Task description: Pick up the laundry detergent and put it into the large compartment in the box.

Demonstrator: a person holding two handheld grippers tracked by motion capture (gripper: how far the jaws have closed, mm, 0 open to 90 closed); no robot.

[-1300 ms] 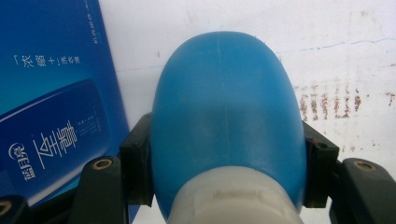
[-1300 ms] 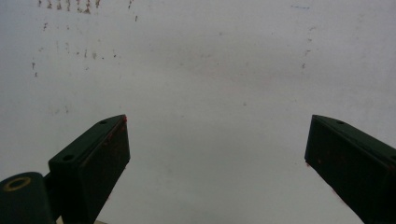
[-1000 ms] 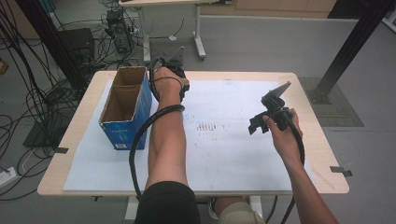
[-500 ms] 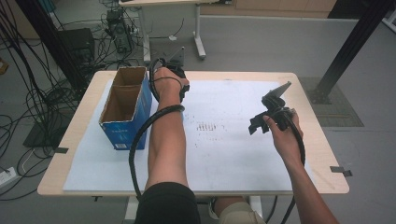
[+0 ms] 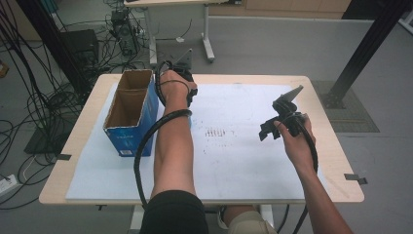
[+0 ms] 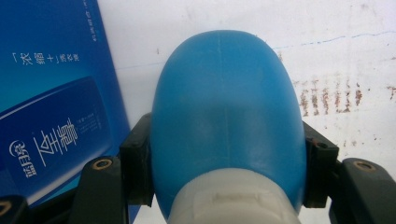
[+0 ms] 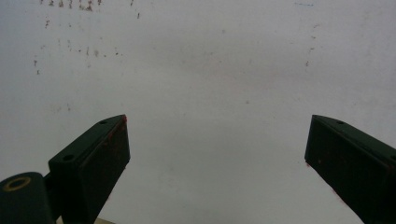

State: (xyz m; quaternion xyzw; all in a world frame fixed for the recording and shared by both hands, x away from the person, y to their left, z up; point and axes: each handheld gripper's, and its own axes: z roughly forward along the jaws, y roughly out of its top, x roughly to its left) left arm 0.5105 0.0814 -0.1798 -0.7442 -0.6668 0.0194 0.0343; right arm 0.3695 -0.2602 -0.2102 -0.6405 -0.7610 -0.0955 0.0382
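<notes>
1. We hold the blue bottle (image 6: pixel 226 121) clamped between the jaws of our left gripper (image 6: pixel 227 154), just beside the blue box (image 5: pixel 130 113) and over the white sheet (image 5: pixel 229 161).
2. Our right gripper (image 7: pixel 217 154) hangs well apart from the box, above the sheet, its jaws wide with nothing between them.

Clamped in the left hand-held gripper (image 6: pixel 226 186), the blue bottle (image 6: pixel 226 107) looks like smooth, faintly translucent plastic with a matt white cap (image 6: pixel 233 198), beside a glossy printed cardboard box (image 6: pixel 51 93) on the scuffed white surface (image 6: pixel 345 56).
</notes>
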